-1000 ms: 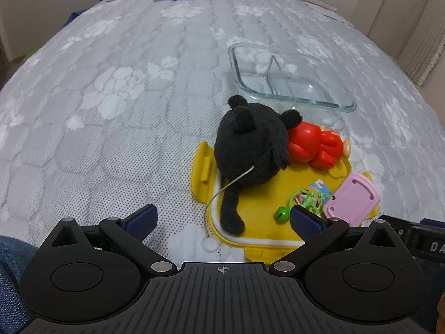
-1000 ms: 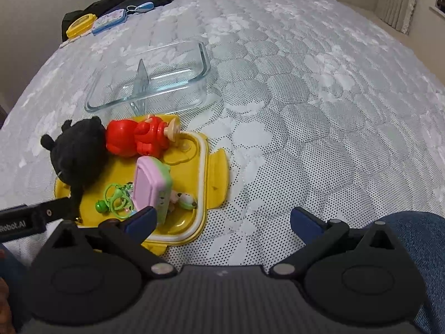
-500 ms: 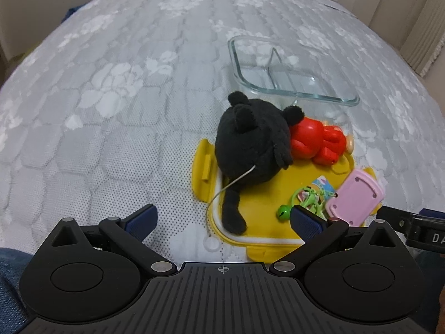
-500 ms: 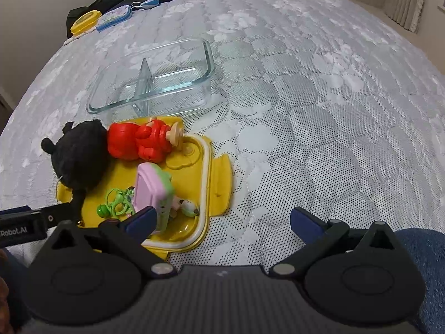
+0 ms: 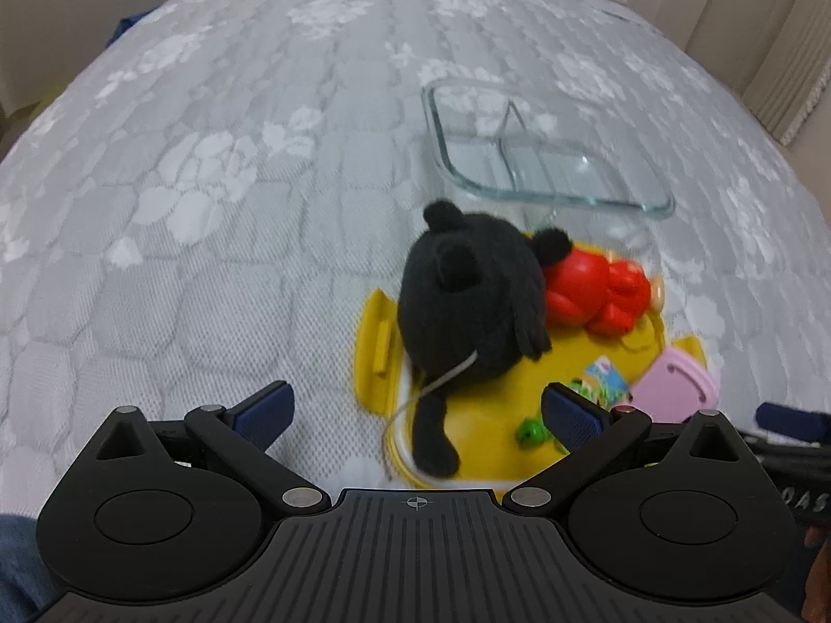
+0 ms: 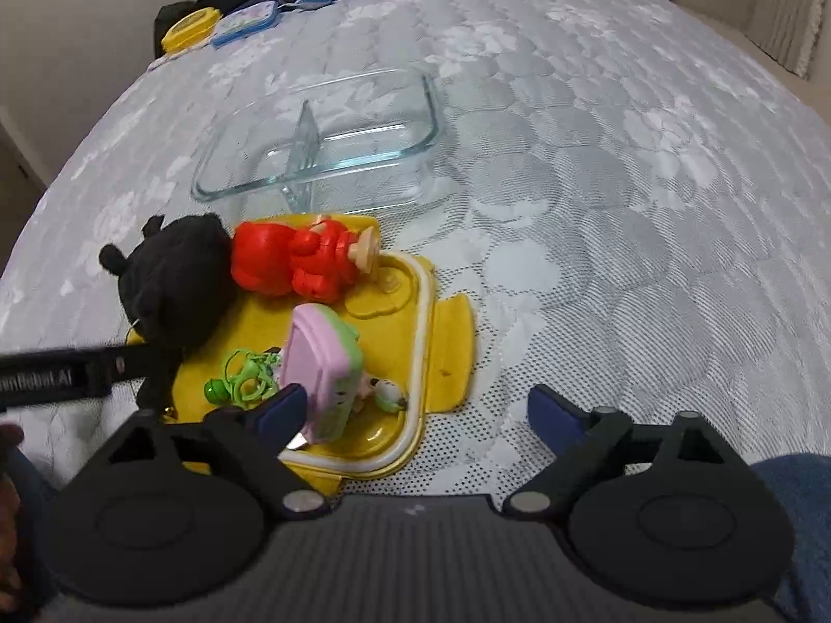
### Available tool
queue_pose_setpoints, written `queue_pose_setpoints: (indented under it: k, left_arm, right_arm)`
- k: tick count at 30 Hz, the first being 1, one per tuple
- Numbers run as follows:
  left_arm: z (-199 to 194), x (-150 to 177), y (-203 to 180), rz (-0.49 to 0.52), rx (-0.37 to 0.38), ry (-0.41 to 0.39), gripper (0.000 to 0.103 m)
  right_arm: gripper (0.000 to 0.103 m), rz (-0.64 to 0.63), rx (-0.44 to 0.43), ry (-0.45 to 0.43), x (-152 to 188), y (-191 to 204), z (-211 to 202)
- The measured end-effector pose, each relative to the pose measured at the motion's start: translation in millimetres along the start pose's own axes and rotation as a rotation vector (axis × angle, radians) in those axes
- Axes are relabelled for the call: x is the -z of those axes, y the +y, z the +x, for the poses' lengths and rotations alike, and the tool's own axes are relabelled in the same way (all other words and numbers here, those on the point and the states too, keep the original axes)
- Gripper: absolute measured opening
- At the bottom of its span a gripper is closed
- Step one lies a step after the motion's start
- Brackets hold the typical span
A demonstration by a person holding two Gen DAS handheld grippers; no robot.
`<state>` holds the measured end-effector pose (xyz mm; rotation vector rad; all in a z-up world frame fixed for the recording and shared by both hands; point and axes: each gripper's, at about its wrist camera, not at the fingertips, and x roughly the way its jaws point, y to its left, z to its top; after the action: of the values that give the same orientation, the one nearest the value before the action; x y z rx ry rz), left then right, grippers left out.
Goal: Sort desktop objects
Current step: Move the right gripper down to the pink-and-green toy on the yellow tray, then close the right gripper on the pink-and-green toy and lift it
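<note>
Two claws hover low over the bed (image 5: 218, 166), both spread wide and holding nothing: the left claw (image 5: 415, 405) faces the black plush toy (image 5: 467, 301), the right claw (image 6: 415, 410) hangs beside the pink toy (image 6: 327, 368). Going left to right in the left view, the yellow lid (image 5: 498, 389) carries the plush, a green keyring (image 5: 532, 431), a small printed card (image 5: 602, 374), the red figure (image 5: 597, 290) and the pink toy at its right edge. Beyond it, the divided glass container (image 5: 545, 156) holds nothing in either compartment. My judgement: items wait on the lid for sorting, and the next move calls for lowering one claw around a single toy.
</note>
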<state>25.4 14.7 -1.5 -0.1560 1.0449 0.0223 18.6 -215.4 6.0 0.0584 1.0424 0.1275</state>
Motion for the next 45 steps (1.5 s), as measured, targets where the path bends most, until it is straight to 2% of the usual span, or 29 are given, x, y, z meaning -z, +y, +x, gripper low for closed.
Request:
queue_pose_setpoints:
  k: [10,16,28,37,41,42,43,45]
  left_arm:
    - [7,-13,6,-0.025,0.006,0.000,0.103]
    - [12,-18,10,-0.036,0.013,0.005,0.103]
    - [13,-15,0,0.016,0.044,0.009,0.103]
    - [11,-14,8,-0.024,0.086,0.014,0.103]
    - [8,-15,12,-0.057,0.131,-0.003,0.103]
    - [7,-15,13,-0.066,0.140,-0.009,0.103]
    - [6,-15,14,-0.075,0.146,-0.014,0.103]
    - [5,-16,17,-0.094,0.150,-0.024,0.103]
  right_arm:
    - [0.087,-0.057,-0.043,-0.015,-5,15,5]
    - [0.068,-0.074,-0.100,0.045,-12,22,22]
    - [0.067,-0.105,-0.083,0.046,-15,30,39]
    - [0.065,-0.027,-0.125,0.021,-15,16,32]
    - [0.065,-0.009,-0.127,-0.006,-15,12,21]
    - [0.061,-0.002,-0.137,-0.017,-16,10,16]
    - [0.031,0.003,-0.155,-0.022,-18,9,12]
    - [0.030,0.011,-0.178,-0.003,-23,4,6]
